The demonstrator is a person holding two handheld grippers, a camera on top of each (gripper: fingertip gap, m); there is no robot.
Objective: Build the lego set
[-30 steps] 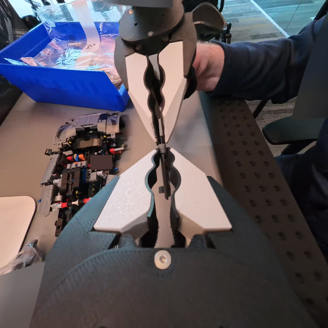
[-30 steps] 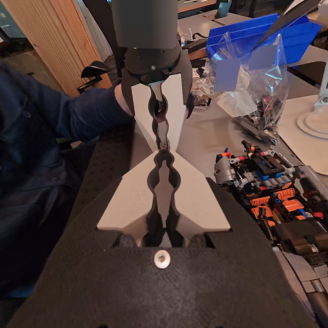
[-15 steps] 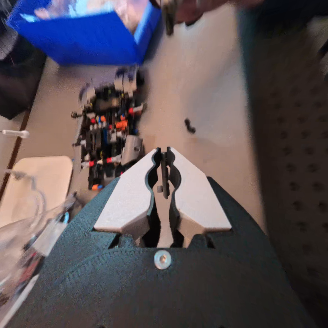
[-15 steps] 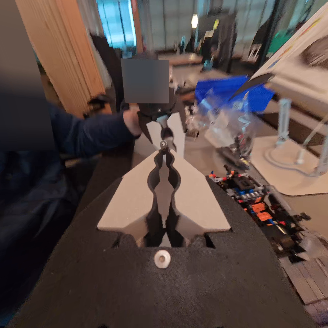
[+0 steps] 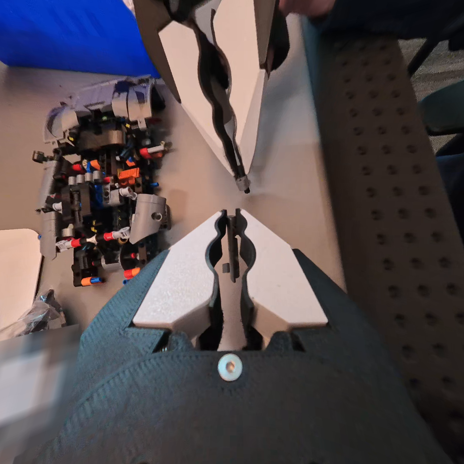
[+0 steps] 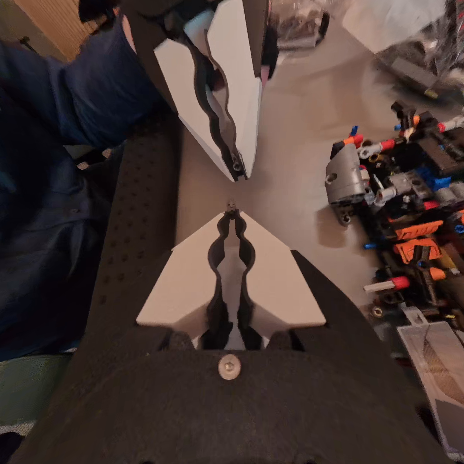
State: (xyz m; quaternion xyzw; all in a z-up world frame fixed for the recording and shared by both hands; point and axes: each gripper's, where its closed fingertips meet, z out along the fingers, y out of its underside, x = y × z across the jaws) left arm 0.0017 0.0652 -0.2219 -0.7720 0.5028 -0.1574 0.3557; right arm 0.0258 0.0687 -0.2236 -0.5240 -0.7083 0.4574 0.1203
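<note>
- Left wrist view, far left: a blue plastic bin (image 5: 70, 32) stands on the beige counter (image 5: 200, 180), and nearer lies the half-built lego car of grey, black, orange and red pieces (image 5: 100, 190), left of both grippers.
- Centre: the left gripper (image 5: 231, 213) has its pale grey fingers (image 5: 185, 271) clenched on a thin black lego beam (image 5: 233, 248) lying lengthwise between them.
- Just beyond, tip to tip yet apart, the right gripper (image 5: 241, 178) pinches a black axle with a small grey bush (image 5: 242, 182) at its end.
- Right: a dark perforated board (image 5: 391, 200) runs along the counter edge.
- Right wrist view: the right gripper (image 6: 231, 214) grips the small grey piece (image 6: 231, 205) at its tips; the left gripper (image 6: 238, 173) faces it, with the lego car (image 6: 391, 200) on the right.
</note>
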